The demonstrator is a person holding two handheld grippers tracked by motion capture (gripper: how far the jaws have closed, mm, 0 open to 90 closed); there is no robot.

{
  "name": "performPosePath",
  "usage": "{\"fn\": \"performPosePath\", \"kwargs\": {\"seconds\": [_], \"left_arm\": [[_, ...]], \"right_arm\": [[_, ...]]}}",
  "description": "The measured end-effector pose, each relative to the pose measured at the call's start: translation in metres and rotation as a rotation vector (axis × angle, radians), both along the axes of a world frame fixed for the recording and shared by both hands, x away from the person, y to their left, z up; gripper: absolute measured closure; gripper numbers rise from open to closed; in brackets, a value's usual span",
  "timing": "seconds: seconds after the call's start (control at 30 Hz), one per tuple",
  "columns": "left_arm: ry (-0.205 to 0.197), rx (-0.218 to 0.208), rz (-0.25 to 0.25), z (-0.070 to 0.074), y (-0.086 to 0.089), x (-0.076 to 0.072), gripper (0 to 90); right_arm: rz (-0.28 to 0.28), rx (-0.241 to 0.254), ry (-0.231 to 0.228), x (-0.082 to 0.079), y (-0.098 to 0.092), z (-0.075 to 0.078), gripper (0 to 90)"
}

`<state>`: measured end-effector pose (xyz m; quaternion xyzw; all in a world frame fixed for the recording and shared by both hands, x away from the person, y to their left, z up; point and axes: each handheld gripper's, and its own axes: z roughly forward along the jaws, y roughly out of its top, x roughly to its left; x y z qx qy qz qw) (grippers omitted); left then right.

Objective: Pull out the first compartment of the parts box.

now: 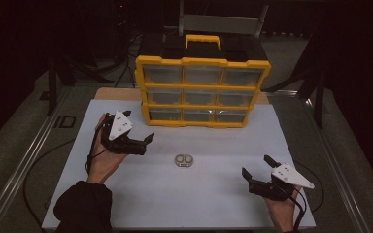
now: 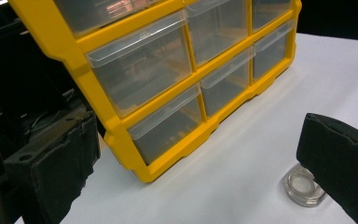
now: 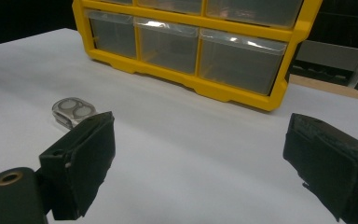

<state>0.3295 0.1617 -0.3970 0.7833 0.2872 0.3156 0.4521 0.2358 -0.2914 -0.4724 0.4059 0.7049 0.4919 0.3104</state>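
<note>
A small clear two-ring case [image 1: 184,160] lies on the white table [image 1: 184,194] in the middle, in front of a yellow drawer cabinet [image 1: 202,91] with clear drawers, all pushed in. My left gripper [image 1: 144,143] hovers open to the case's left, jaws pointing right; in its own view the case [image 2: 304,186] peeks out beside the right jaw. My right gripper [image 1: 257,167] is open near the front right, pointing toward the cabinet [image 3: 191,42]. The case [image 3: 73,111] sits just beyond its left jaw. Nothing is between either pair of jaws.
The cabinet [image 2: 168,84] stands at the table's back edge, with a black top and yellow handle [image 1: 202,41]. Dark floor, cables and stand legs surround the table. A metal rail [image 1: 24,160] runs along the left side.
</note>
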Motion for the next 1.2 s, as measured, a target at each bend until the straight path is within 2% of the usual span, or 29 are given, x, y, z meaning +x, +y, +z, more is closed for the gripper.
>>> {"fn": "performPosePath", "kwargs": {"seconds": [0.1, 0.27, 0.53, 0.63, 0.9, 1.1, 1.2], "left_arm": [[-0.003, 0.010, -0.007, 0.001, -0.002, 0.004, 0.2], [-0.025, 0.053, -0.030, 0.005, -0.008, 0.013, 0.3], [-0.043, 0.095, -0.018, 0.010, -0.012, 0.022, 0.2], [-0.049, 0.134, -0.013, 0.010, -0.017, 0.026, 0.3], [-0.046, 0.172, -0.025, 0.007, -0.030, 0.035, 0.3], [-0.040, 0.223, -0.041, 0.000, -0.044, 0.041, 0.3], [-0.051, 0.255, -0.040, -0.003, -0.051, 0.044, 0.3]], "right_arm": [[-0.002, 0.002, -0.001, 0.000, 0.000, 0.000, 9.0], [-0.003, 0.001, 0.002, 0.000, -0.001, 0.000, 9.0], [-0.004, -0.001, 0.002, 0.000, -0.001, -0.001, 9.0], [-0.004, 0.001, 0.003, 0.000, -0.001, -0.001, 9.0], [-0.003, 0.000, 0.008, 0.000, 0.000, -0.001, 9.0], [-0.002, 0.001, 0.005, 0.000, 0.000, -0.001, 9.0], [-0.001, 0.000, 0.003, 0.000, 0.000, -0.001, 9.0]]}}
